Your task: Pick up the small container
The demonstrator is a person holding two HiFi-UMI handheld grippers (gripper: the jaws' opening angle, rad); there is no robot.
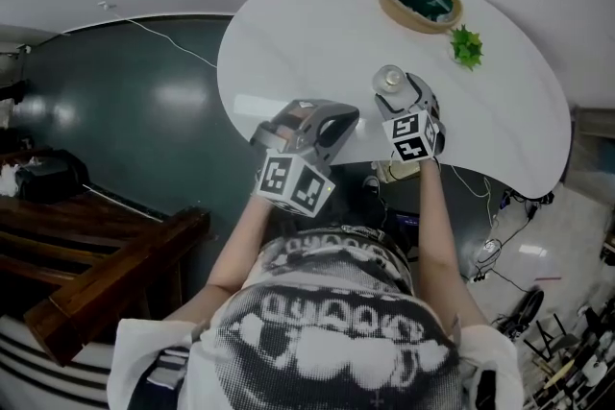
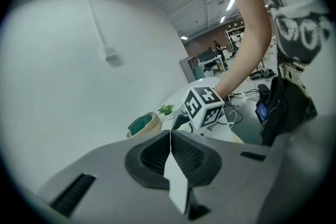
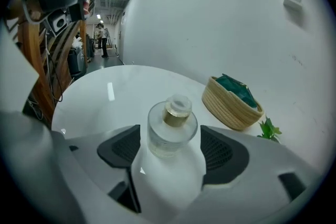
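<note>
Small container (image 3: pixel 171 131) is noted upright on the white table (image 3: pixel 105 92), set between the wide-spread jaws of the right gripper (image 3: pixel 171 157), pads not yet pressed on it. Left gripper (image 2: pixel 170 157) is held closed, empty. Risk judged: round, smooth glass could be tipped or squeezed out if closed off-centre.

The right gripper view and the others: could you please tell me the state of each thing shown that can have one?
Small clear glass bottle with a gold collar: upright on the white table, cap on, not gripped.
Right gripper: open, one jaw on either side of the bottle.
Left gripper: shut, empty.
Round woven basket: upright, holding a green cloth.
Small green plant: upright on the table.
</note>
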